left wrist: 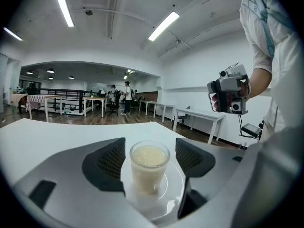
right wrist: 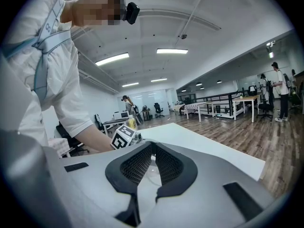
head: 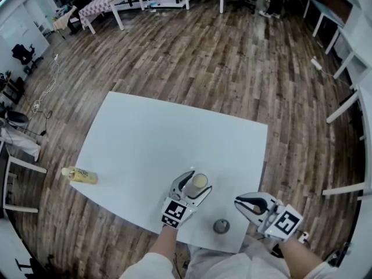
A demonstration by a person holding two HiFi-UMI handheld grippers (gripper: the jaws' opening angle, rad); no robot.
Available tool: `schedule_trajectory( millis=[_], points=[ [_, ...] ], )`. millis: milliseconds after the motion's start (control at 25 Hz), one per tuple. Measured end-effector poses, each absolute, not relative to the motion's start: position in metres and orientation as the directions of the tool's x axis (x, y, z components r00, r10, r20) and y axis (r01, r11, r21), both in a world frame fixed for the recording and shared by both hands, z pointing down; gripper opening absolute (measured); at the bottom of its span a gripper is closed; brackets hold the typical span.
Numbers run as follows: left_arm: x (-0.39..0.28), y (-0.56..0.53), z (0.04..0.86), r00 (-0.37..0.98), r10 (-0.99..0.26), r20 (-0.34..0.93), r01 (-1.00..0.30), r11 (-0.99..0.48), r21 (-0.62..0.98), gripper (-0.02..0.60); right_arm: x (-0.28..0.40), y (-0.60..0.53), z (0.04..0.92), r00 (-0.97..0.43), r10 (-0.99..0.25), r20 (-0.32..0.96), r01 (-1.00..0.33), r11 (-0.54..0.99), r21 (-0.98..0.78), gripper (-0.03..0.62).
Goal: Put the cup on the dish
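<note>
- The left gripper is open, its jaws clear of the cup between them.
- The cup stands upright on the dish.
- The right gripper is closed and empty.

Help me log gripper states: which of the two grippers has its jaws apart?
The left gripper: its jaws stand apart on either side of the cup, which sits on the white dish. The right gripper's jaws are together with nothing between them.

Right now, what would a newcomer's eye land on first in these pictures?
A cup of creamy liquid stands on a white dish near the white table's front edge, between the left gripper's open jaws, pads clear of it. The right gripper hovers shut and empty to its right; a yellow bottle lies at the table's left edge.
</note>
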State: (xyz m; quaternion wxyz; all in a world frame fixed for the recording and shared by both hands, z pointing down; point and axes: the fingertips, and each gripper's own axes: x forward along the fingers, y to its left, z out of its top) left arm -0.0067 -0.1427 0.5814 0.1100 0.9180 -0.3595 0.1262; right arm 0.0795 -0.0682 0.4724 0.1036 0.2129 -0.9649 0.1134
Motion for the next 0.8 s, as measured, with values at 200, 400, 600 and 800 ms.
schedule_trajectory(
  millis=[200,400,600,800],
  points=[
    [-0.013,-0.14,0.572,0.701,-0.649,0.295,-0.698,-0.71,0.096,0.319,0.077,-0.068,0.472,-0.892,-0.382,0.244,-0.427,0.888,-0.172,0.034],
    [-0.016,-0.137,0.563,0.703,-0.657,0.274,-0.699,-0.71,0.091,0.319,0.073,-0.066,0.474,-0.893,-0.376,0.247,-0.421,0.892,-0.164,0.034],
    [-0.016,-0.128,0.552,0.709,-0.66,0.251,-0.695,-0.714,0.087,0.318,0.069,-0.061,0.472,-0.893,-0.377,0.245,-0.421,0.893,-0.16,0.034],
    [-0.013,-0.121,0.537,0.717,-0.663,0.216,-0.69,-0.719,0.084,0.26,0.069,-0.059,0.474,-0.891,-0.38,0.248,-0.424,0.892,-0.159,0.034]
  ],
)
